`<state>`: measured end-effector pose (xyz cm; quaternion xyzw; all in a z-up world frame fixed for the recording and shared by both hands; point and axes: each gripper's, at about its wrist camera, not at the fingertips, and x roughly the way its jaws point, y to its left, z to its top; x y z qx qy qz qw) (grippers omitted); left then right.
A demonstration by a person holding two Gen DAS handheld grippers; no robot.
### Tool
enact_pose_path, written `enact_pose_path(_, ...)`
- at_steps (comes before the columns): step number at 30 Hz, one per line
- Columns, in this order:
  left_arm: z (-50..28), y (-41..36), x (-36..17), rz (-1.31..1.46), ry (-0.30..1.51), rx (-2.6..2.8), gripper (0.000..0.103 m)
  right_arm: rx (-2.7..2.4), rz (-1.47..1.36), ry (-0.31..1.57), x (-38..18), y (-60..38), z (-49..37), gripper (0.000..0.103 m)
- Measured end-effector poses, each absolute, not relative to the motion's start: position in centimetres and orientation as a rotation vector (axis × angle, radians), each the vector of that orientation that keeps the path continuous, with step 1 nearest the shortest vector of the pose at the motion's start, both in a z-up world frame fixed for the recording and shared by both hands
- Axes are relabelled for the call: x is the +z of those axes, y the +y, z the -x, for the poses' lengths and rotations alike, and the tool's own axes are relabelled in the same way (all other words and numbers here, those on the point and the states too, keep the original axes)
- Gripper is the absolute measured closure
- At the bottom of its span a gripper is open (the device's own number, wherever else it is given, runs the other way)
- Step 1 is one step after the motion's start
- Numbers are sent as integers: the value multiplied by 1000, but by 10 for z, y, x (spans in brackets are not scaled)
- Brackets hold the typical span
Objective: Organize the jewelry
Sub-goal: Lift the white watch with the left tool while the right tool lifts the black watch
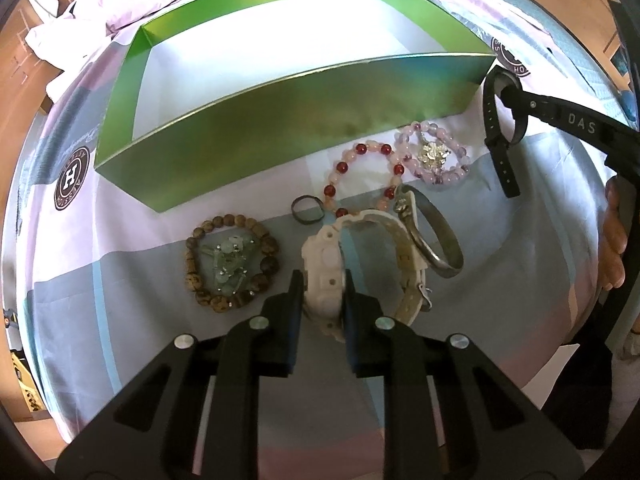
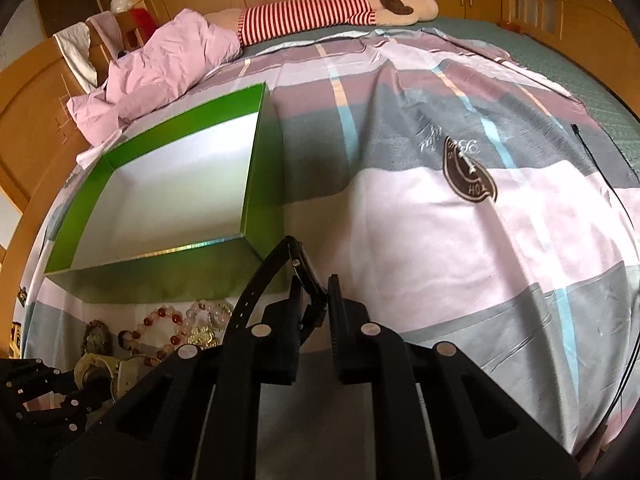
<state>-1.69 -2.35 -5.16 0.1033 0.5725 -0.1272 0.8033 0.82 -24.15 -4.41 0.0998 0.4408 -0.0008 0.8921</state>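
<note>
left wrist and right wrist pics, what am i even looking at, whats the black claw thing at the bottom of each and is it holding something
No robot here: a person holds a two-finger gripper in each hand, with a fisheye camera on each looking along its fingers, hence the bent edges.

Left wrist view: the left gripper is shut on a white watch. Around it on the bedsheet lie a brown bead bracelet, a small dark ring, a red and pink bead bracelet, a pale purple bead bracelet and a metal bangle. Beyond them sits an open green box, empty as far as shown.

Right wrist view: the right gripper is shut on a black watch, near the box's corner.
</note>
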Motion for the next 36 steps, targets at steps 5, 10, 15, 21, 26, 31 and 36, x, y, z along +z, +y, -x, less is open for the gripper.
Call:
enact_pose_path(5, 18, -21, -43, -206, 1203, -276, 84, 1, -230, 892, -37, -245, -6, 90)
enact_pose_path(10, 22, -18, -21, -178, 1145, -299, 84, 18, -210, 846, -23, -242, 1, 90)
enact_pose_path(15, 22, -6, -4, -124, 1090, -320, 84, 25, -213, 828, -17, -242, 2, 90)
enact_pose_path(21, 12, 15, 4, -62, 1082, -285, 84, 40, -211, 812, -11, -241, 6, 90)
enact_pose_path(26, 11, 15, 17, -46, 1047, -313, 84, 91, -190, 765, 4, -229, 11, 90)
enact_pose_path(31, 1, 18, 30, -21, 1008, -357, 84, 151, -138, 750, 12, -208, 7, 90)
enact_pose_path(36, 13, -14, -9, -211, 1153, -357, 84, 171, -108, 787, -2, -201, 9, 90)
